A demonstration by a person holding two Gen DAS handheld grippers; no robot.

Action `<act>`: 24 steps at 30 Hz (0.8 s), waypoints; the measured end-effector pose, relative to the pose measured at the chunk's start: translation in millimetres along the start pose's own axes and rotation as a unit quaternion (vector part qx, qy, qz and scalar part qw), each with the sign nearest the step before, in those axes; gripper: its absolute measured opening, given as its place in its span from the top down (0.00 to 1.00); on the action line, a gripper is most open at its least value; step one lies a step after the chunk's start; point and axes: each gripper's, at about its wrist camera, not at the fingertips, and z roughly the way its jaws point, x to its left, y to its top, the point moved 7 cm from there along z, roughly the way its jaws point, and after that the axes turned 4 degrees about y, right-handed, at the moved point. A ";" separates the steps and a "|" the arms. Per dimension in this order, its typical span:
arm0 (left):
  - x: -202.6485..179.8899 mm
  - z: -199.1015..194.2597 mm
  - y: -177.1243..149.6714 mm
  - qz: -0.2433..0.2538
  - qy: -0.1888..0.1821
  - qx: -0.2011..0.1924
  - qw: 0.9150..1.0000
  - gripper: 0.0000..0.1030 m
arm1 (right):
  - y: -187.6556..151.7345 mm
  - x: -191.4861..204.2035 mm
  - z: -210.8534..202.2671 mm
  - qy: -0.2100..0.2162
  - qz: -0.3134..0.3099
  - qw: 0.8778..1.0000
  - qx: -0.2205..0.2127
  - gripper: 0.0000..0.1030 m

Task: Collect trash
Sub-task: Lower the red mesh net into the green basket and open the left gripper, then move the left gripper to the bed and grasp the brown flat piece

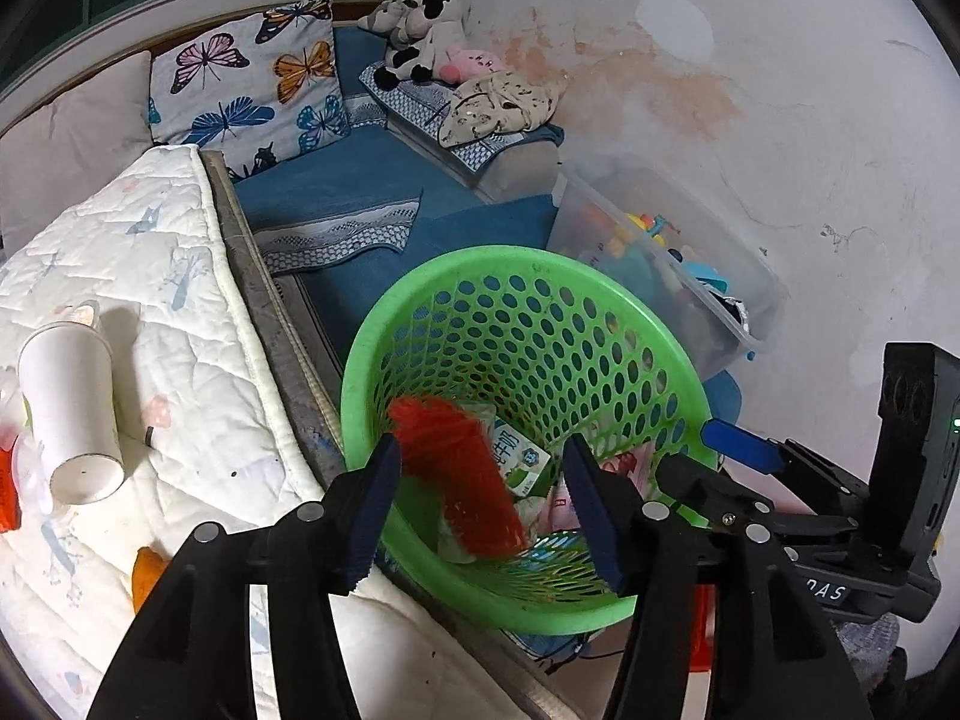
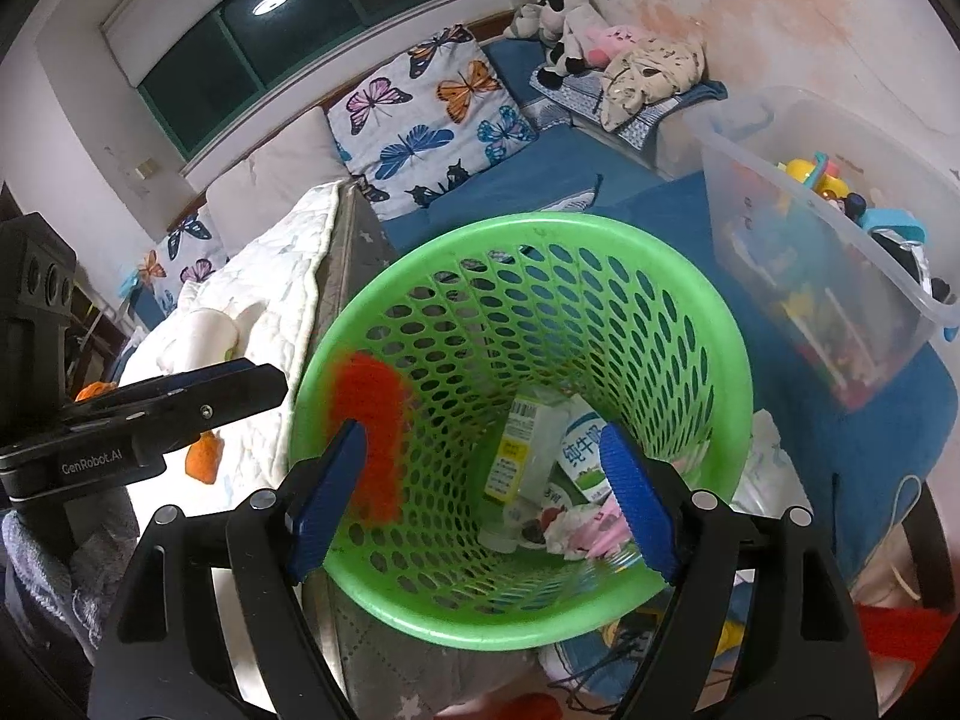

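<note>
A green perforated basket (image 1: 498, 276) stands beside the bed; it also shows in the right wrist view (image 2: 516, 234). A blurred red wrapper (image 1: 462, 474) is falling inside it, seen too in the right wrist view (image 2: 372, 414). Milk cartons (image 2: 582, 456) and crumpled wrappers (image 2: 576, 531) lie at the bottom. My left gripper (image 1: 480, 510) is open above the basket's near rim. My right gripper (image 2: 486, 498) is open over the basket and holds nothing. A white paper cup (image 1: 69, 408) lies on its side on the quilt (image 1: 180, 300).
A clear plastic bin of toys (image 2: 840, 276) stands right of the basket. A butterfly pillow (image 1: 252, 78) and plush toys (image 1: 420, 36) lie on the blue mat (image 1: 360, 180). An orange scrap (image 1: 147, 576) rests on the quilt. The stained wall (image 1: 780, 120) is at right.
</note>
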 end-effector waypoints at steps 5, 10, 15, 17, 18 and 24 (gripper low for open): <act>15.7 -9.5 -5.7 -0.015 0.004 -0.008 1.000 0.46 | -4.1 9.3 1.4 0.002 -0.008 1.000 0.005 0.22; 45.1 -24.8 -16.8 -0.032 0.026 -0.020 0.999 0.46 | -6.3 20.9 5.4 0.010 -0.015 1.000 0.009 0.22; 78.7 -38.7 -28.3 -0.049 0.053 -0.034 0.997 0.46 | -5.6 34.7 10.3 0.017 -0.023 1.000 0.011 0.22; 92.8 -42.1 -34.1 -0.059 0.063 -0.036 0.996 0.46 | -5.6 39.5 12.5 0.021 -0.026 0.999 0.013 0.22; 98.0 -42.9 -37.0 -0.062 0.066 -0.036 0.995 0.46 | -5.5 43.1 14.0 0.023 -0.028 0.999 0.013 0.22; 126.0 -41.0 -56.7 -0.073 0.089 -0.027 0.993 0.46 | -8.7 62.9 20.8 0.035 -0.042 0.998 0.019 0.22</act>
